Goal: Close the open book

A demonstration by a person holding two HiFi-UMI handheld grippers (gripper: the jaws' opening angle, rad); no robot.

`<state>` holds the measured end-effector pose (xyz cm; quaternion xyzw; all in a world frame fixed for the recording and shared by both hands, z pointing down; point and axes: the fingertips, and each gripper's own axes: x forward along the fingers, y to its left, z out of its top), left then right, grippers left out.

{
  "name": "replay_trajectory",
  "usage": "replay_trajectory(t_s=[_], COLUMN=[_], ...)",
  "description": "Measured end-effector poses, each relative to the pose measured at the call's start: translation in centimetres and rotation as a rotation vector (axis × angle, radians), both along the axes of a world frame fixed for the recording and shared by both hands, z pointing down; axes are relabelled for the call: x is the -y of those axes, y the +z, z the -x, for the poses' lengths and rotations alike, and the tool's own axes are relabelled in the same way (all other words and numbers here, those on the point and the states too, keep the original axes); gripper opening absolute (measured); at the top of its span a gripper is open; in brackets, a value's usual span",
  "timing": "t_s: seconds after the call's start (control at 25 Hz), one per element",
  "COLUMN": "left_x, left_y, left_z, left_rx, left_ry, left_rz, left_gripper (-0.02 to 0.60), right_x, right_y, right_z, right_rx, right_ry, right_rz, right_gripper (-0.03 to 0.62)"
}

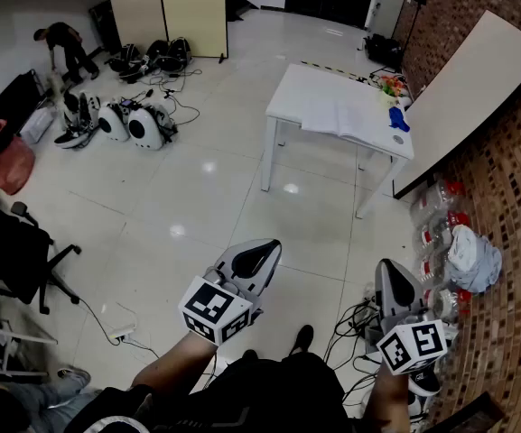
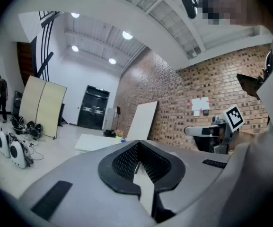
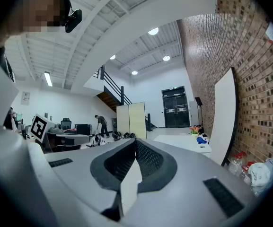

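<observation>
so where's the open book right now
In the head view, upper right: the open book lies on the white table, just left of a blue object, near the brick wall.

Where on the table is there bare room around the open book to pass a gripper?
Bare: the table strip beyond the book. Crowded: the end by the leaning board, with a blue thing and colourful items.

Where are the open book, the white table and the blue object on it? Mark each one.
open book (image 1: 336, 118), head view, middle of its pages.
white table (image 1: 298, 87), head view, bare top near a corner.
blue object (image 1: 398, 119), head view, its middle.
</observation>
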<state>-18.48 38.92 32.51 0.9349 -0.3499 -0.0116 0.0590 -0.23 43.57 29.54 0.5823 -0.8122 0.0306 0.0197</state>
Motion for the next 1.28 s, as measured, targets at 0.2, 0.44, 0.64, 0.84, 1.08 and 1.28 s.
replay_trajectory(t_s=[0.2, 0.44, 0.64, 0.84, 1.08, 1.28], left_x=[4.4, 10.1, 14.7, 18.4, 22.1, 25.2], left_y=[0.5, -0.7, -1.8, -1.5, -0.7, 0.1], left_z=[-1.3, -6.3, -9.1, -12.5, -16.0, -15.9], left_rx=[-0.011, 0.016, 0.036, 0.058, 0.080, 0.105], left_ry=[-0.089, -0.092, -0.154, -0.179, -0.195, -0.201], left_rz=[0.024, 0.013, -0.002, 0.010, 0.032, 0.046], left_gripper=[0.002, 0.002, 0.002, 0.002, 0.002, 0.002], right_x=[3.8, 11.1, 16.1, 20.3, 24.8, 28.2], right_y=[-0.5, -1.4, -2.1, -1.6, -0.8, 0.0], right_z=[-1.7, -6.5, -9.9, -13.4, -16.5, -15.7], right_rx=[-0.005, 0.004, 0.008, 0.026, 0.001, 0.004], right_ry=[-0.066, -0.094, -0.133, -0.171, -0.206, -0.235], right_rz=[-0.012, -0.037, -0.053, -0.041, -0.050, -0.042], right_gripper=[-0.002, -0.002, -0.002, -0.002, -0.002, -0.002])
